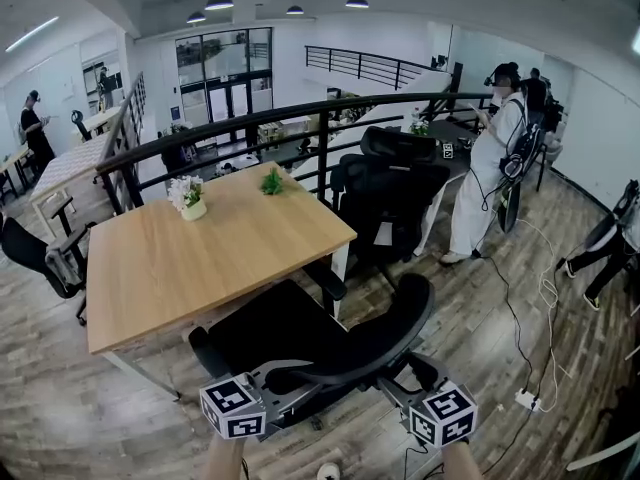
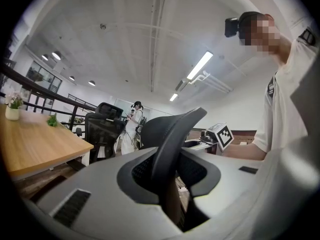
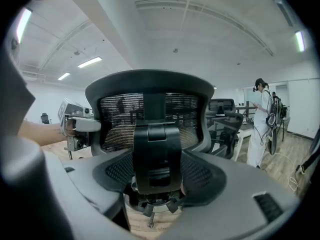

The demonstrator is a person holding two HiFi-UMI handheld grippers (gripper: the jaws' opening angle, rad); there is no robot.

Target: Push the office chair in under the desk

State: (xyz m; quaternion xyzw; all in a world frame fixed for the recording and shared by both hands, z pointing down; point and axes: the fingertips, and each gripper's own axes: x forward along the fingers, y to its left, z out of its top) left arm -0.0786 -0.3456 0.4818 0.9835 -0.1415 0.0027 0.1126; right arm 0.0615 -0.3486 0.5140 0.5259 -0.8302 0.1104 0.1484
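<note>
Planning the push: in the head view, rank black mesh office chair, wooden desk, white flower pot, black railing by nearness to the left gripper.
1. Black mesh office chair, at left gripper
2. Wooden desk, beyond chair
3. White flower pot, on desk
4. Black railing, behind desk

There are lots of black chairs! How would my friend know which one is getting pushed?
Find the big wooden desk in the middle of the room. The office chair stands at its near edge, closest to the camera. Unlike the black chair by the railing, it has the left gripper and right gripper clamped on its curved back.
</note>
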